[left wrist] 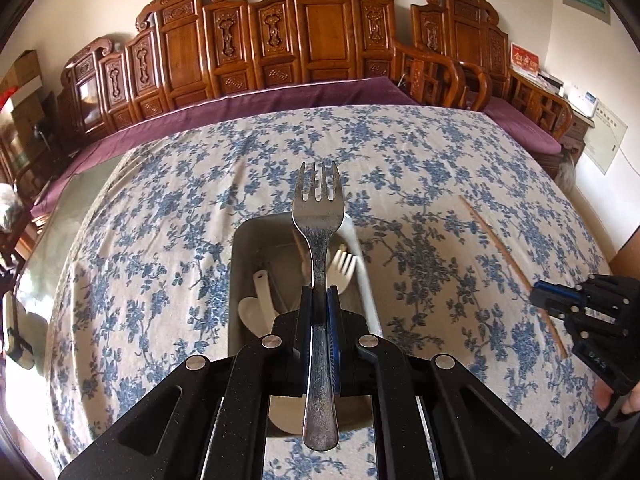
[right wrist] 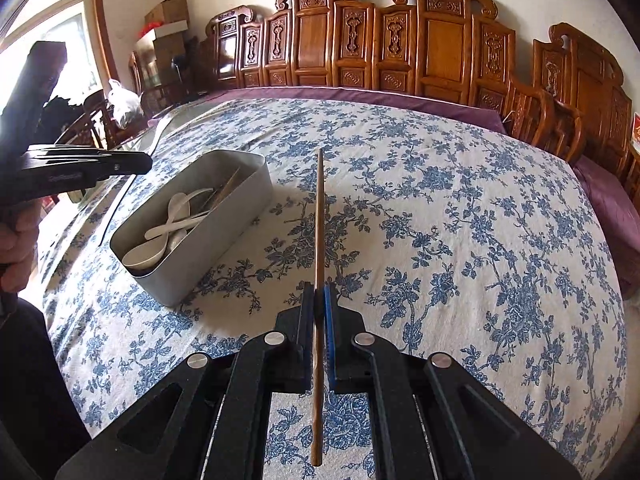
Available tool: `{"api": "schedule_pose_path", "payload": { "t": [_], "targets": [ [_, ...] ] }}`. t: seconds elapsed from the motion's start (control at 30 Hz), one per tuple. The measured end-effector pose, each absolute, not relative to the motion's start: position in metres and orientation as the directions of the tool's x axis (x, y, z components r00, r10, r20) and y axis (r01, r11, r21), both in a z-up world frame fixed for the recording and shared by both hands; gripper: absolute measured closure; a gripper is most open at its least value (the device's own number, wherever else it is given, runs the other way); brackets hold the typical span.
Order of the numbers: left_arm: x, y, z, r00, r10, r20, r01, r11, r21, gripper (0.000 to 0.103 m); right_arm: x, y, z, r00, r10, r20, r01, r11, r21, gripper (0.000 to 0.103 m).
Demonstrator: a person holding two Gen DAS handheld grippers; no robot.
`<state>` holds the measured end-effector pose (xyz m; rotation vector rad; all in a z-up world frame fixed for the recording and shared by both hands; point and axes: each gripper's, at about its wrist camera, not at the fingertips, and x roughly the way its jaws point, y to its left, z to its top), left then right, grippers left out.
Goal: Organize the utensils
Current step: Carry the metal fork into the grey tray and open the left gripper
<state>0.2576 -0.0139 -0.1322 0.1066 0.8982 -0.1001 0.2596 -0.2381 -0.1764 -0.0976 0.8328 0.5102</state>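
Note:
My left gripper (left wrist: 319,294) is shut on a metal fork (left wrist: 316,216), tines pointing away, held above a grey metal box (left wrist: 240,240) on the table. The box holds white plastic spoons (left wrist: 256,308), a white fork (left wrist: 344,266) and chopsticks. My right gripper (right wrist: 319,292) is shut on a brown wooden chopstick (right wrist: 319,216) that points forward, low over the cloth. The box (right wrist: 236,216) lies to its left, apart from it. In the left wrist view the right gripper (left wrist: 548,302) sits on the chopstick (left wrist: 496,244) at the right.
The table has a blue floral cloth (right wrist: 460,240). A carved wooden bench with a purple cushion (left wrist: 248,104) runs along the far side. Wooden chairs (right wrist: 560,120) stand at the far right. Cardboard boxes (right wrist: 168,16) stand far left.

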Motion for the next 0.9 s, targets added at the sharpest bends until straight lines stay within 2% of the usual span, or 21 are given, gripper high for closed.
{"api": "schedule_pose_path", "payload": {
  "t": [0.37, 0.9],
  "targets": [
    [0.280, -0.003, -0.180, 0.555, 0.006, -0.832, 0.099, 0.992, 0.073, 0.097, 0.264, -0.240, -0.179, 0.565, 0.393, -0.726, -0.465, 0.878, 0.113, 0.097],
    [0.294, 0.000, -0.209, 0.509, 0.032, -0.860, 0.086, 0.992, 0.088, 0.096, 0.267, -0.242, -0.178, 0.567, 0.396, -0.722, -0.461, 0.879, 0.120, 0.097]
  ]
}}
